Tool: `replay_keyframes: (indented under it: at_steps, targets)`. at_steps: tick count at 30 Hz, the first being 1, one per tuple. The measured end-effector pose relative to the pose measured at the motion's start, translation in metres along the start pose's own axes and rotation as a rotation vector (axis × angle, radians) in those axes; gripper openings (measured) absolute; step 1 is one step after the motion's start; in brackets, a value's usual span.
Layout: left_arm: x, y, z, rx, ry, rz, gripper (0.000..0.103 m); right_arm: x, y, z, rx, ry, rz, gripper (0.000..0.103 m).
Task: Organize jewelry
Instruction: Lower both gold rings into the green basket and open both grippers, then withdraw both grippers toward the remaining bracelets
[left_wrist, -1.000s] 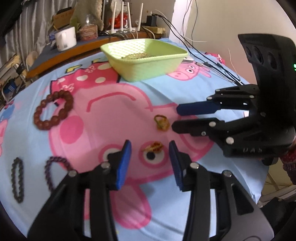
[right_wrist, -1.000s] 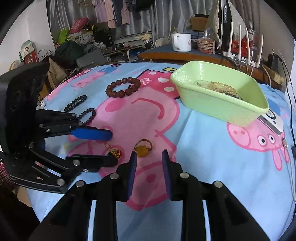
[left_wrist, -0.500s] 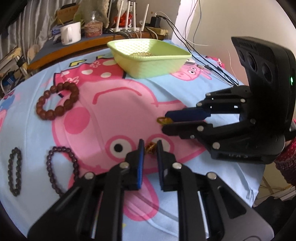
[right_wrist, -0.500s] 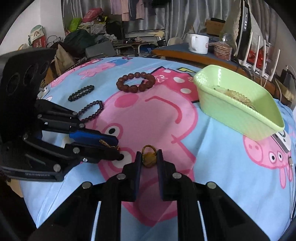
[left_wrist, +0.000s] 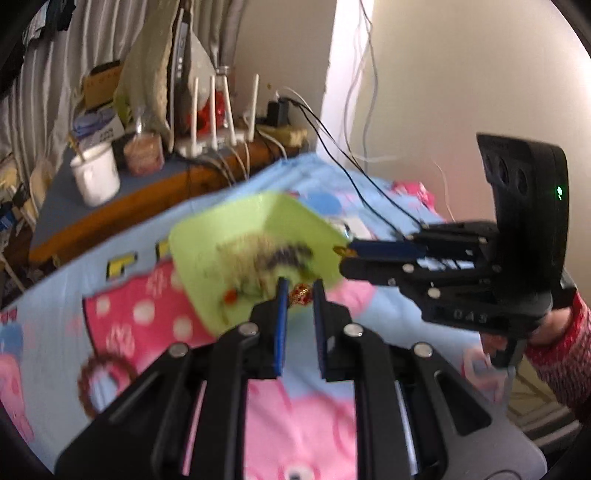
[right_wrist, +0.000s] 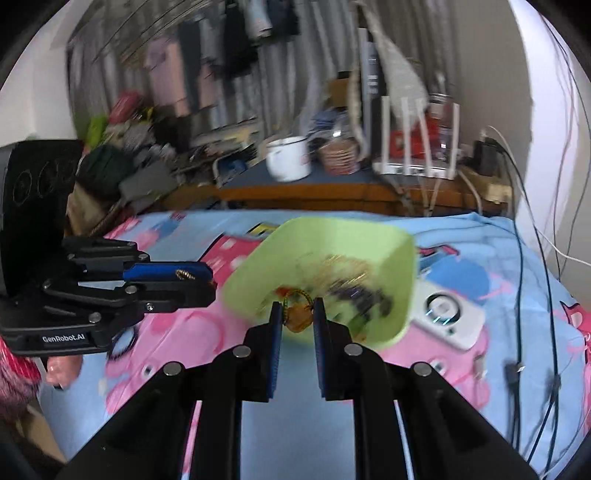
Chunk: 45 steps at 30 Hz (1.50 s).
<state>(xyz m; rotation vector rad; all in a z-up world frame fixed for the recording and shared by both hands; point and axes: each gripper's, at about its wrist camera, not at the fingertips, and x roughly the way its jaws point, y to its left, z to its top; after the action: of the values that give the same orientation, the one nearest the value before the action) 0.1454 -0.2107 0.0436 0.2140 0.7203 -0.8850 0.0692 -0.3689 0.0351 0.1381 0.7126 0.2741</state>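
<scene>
The left gripper (left_wrist: 300, 291) pinches a small red-gold charm (left_wrist: 301, 294); the right gripper (right_wrist: 297, 312) clamps an amber ring (right_wrist: 298, 318). Both seem to hang over the green tray's (right_wrist: 400, 266) near rim, though blur hides depth. Release early and either piece could drop outside onto the sheet (right_wrist: 461, 387).

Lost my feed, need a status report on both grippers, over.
Left gripper shut on red-gold trinket. Right gripper shut on amber ring. Both near green basket. Path unobstructed.
</scene>
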Motion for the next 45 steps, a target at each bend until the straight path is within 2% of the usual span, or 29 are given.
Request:
replay_keyframes:
  at_steps: [5,10,11,12,13,16,22,26,30,33,37,39,42,45]
  targets:
    - [0.039,0.020,0.020,-0.109,0.029,0.004,0.013,0.025,-0.023,0.012,0.036,0.029,-0.011,0.000]
    - [0.066,0.031,0.018,-0.146,0.060,0.048,0.014,0.049,-0.036,0.011,0.070,0.050,-0.001,0.000]
    - [0.071,0.033,0.018,-0.150,0.071,0.062,0.028,0.054,-0.039,0.012,0.079,0.058,-0.001,0.000]
    - [0.077,0.036,0.017,-0.160,0.091,0.084,0.050,0.058,-0.041,0.012,0.093,0.066,-0.007,0.000]
    - [0.081,0.039,0.016,-0.169,0.102,0.097,0.055,0.061,-0.044,0.012,0.114,0.068,-0.010,0.000]
    - [0.077,0.047,0.012,-0.200,0.108,0.085,0.055,0.048,-0.045,0.009,0.150,0.032,0.006,0.000]
    - [0.023,0.053,-0.004,-0.241,0.034,0.089,0.055,0.004,-0.034,-0.002,0.198,-0.059,0.020,0.000]
    - [-0.029,0.058,-0.044,-0.274,-0.027,0.147,0.056,-0.008,-0.009,-0.020,0.220,-0.034,0.072,0.000]
    - [-0.088,0.080,-0.100,-0.338,-0.066,0.248,0.056,-0.004,0.028,-0.046,0.227,0.049,0.106,0.000]
    - [-0.133,0.099,-0.143,-0.381,-0.094,0.364,0.055,0.007,0.059,-0.066,0.247,0.106,0.171,0.000]
    - [-0.178,0.119,-0.192,-0.452,-0.116,0.461,0.055,0.017,0.105,-0.079,0.226,0.142,0.246,0.000]
    - [-0.193,0.125,-0.214,-0.475,-0.112,0.491,0.055,0.022,0.131,-0.083,0.195,0.154,0.272,0.000]
    - [-0.198,0.131,-0.232,-0.480,-0.089,0.506,0.055,0.030,0.167,-0.085,0.116,0.160,0.265,0.000]
    - [-0.192,0.139,-0.235,-0.484,-0.073,0.479,0.055,0.037,0.189,-0.084,0.091,0.163,0.270,0.000]
